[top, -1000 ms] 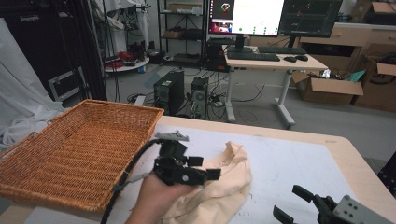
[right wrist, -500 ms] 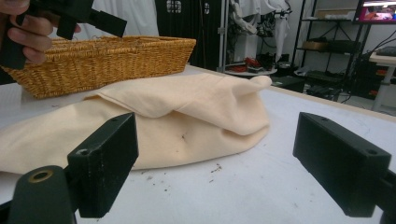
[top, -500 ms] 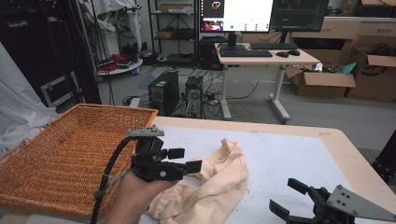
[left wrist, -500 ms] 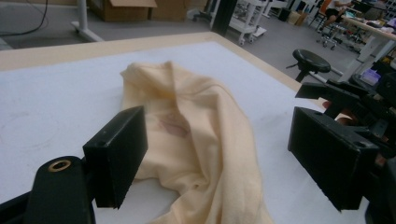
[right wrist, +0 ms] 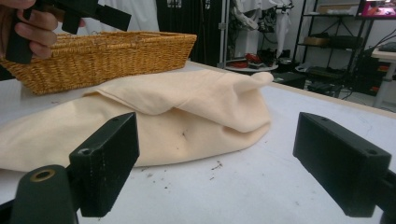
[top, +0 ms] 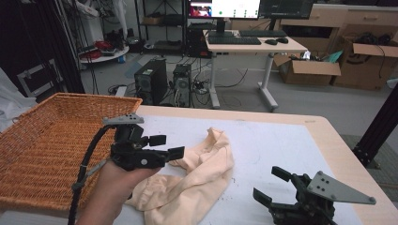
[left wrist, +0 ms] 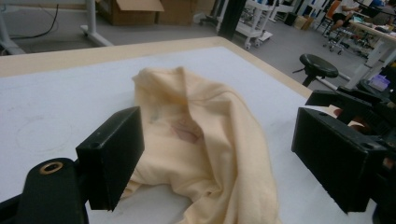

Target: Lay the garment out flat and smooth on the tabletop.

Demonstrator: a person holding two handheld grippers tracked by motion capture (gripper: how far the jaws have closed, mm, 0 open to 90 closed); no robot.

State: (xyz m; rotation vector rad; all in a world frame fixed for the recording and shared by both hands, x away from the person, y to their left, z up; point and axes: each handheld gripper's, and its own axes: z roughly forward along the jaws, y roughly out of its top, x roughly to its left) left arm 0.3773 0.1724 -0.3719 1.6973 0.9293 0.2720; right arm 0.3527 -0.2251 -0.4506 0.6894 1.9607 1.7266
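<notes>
Item 1, basket [top: 42,150]: wicker, shallow, at 9 o'clock on table [top: 281,140]. No contents seen. Near edge sits just beside the person's hand [top: 110,190].

Item 2, left gripper [top: 171,146]: held above table betw. basket and cloth, pointing toward 3 o'clock. Jaws spread wide, nothing betw. them. Left gripper view has cloth lying below and ahead of the gap, not yet touched.

Item 3, cloth [top: 197,173]: cream fabric, crumpled in a loose heap, table centre, running from 12 down to 7 o'clock. One fold stands up at far end. Clear of basket.

Item 4, right gripper [top: 274,187]: low at 5 o'clock, aimed at cloth, jaws spread, empty. Right gripper view shows cloth [right wrist: 187,112] near but apart.

Handling note (judgement): step in hand looks like reach-and-pinch on cloth w/ left gripper. Best to drop onto a raised fold, not flat part; close on a thick bunch so it won't slip; keep jaw tips off tabletop. Right gripper could steady or take the other end.
</notes>
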